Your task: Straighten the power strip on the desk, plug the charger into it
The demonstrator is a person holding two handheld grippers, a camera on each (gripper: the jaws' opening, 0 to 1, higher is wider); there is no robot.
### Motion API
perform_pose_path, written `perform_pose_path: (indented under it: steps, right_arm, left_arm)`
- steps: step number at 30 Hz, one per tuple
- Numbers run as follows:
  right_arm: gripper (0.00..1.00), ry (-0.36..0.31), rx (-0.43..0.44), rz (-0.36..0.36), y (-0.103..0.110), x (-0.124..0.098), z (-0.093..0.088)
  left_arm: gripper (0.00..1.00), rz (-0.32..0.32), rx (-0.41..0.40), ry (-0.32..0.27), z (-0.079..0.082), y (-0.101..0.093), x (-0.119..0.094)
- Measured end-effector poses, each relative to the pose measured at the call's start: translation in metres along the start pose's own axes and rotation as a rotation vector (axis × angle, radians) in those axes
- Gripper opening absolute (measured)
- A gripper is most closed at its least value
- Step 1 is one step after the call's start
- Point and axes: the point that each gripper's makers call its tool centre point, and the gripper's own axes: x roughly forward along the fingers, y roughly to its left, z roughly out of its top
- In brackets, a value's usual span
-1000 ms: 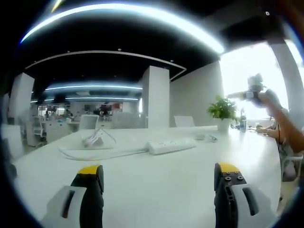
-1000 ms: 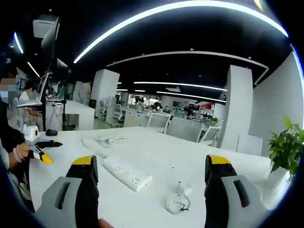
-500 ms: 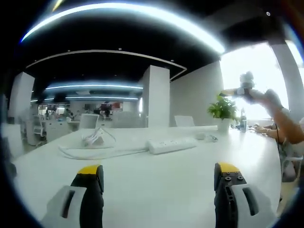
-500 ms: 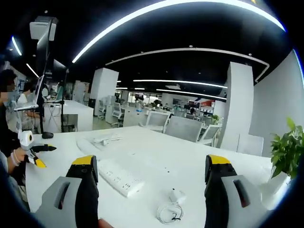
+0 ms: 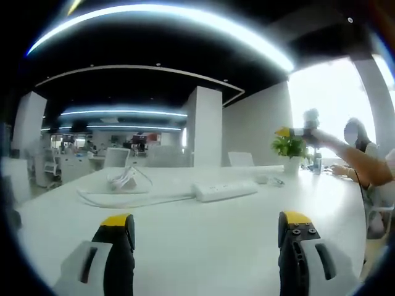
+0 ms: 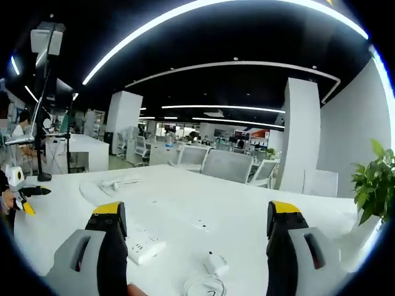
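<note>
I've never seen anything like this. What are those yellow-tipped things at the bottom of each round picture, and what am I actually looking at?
A person holds a two-jaw claw in each hand, and a fisheye camera rides on each claw. The left gripper view looks along the left claw; the right gripper view looks along the right claw. Both stand open and hold nothing. On the white desk lie a power strip with its cable, and a small charger with a coiled cord. A potted plant stands at the far end. The other claw shows at the right of the left gripper view.
</note>
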Motion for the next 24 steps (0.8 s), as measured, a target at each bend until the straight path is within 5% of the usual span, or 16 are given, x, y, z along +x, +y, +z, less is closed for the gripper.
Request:
perform_pose_path:
  steps: [17, 24]
  right_arm:
    - [0.94, -0.025, -0.027, -0.055, -0.024, 0.027, -0.021]
    - [0.96, -0.098, -0.007, -0.066, -0.042, 0.035, -0.029]
  left_arm:
    - [0.99, -0.003, -0.004, 0.005, -0.002, -0.002, 0.003]
    - [0.99, 0.006, -0.009, 0.000, -0.002, 0.001, 0.003]
